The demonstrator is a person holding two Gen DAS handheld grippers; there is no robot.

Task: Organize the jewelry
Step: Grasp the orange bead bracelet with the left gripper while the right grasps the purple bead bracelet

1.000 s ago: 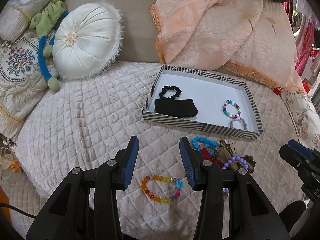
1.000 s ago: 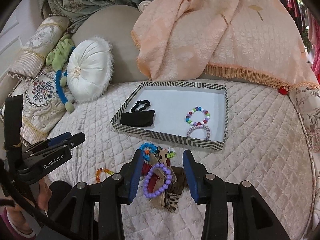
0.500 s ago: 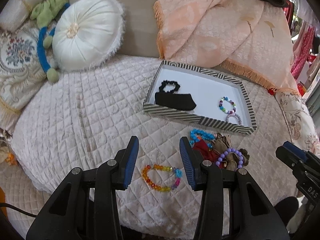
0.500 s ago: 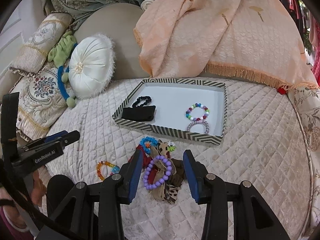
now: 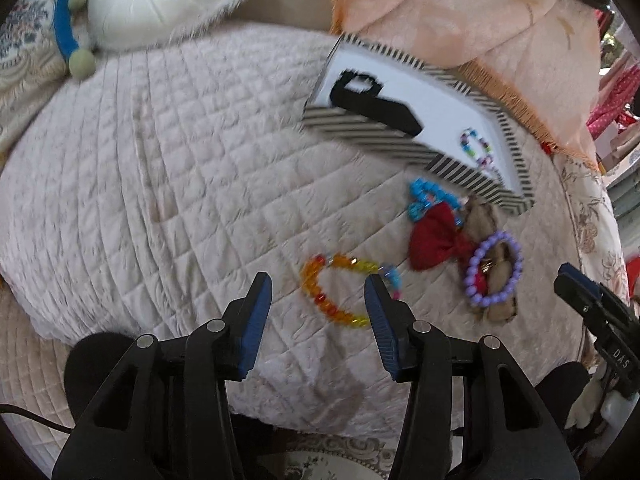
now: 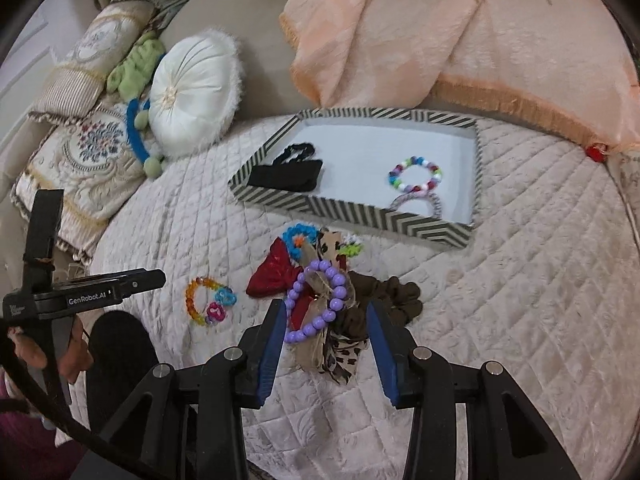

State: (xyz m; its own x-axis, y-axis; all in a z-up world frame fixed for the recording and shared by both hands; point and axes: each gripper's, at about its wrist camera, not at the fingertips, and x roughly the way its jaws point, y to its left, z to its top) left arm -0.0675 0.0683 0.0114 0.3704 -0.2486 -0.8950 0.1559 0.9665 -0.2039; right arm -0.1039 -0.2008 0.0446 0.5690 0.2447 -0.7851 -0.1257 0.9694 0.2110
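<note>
Silver bracelet (image 6: 420, 202) seemingly half-hidden behind tray wall (image 6: 360, 213)

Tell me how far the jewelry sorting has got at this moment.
Done: the striped tray holds a multicolour bead bracelet, a pale bracelet and black pieces.

In hand: nothing. The left gripper, jaws opening, frames the orange-yellow bracelet; the right gripper, open, frames the purple bead bracelet.

Left: both of those, the blue bracelet, the red bow and the brown scrunchie.

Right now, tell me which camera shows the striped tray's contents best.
The right wrist view: the striped tray sits sharp and whole, its black pieces and two bracelets clear. The left wrist view shows the tray blurred and at an angle.
</note>
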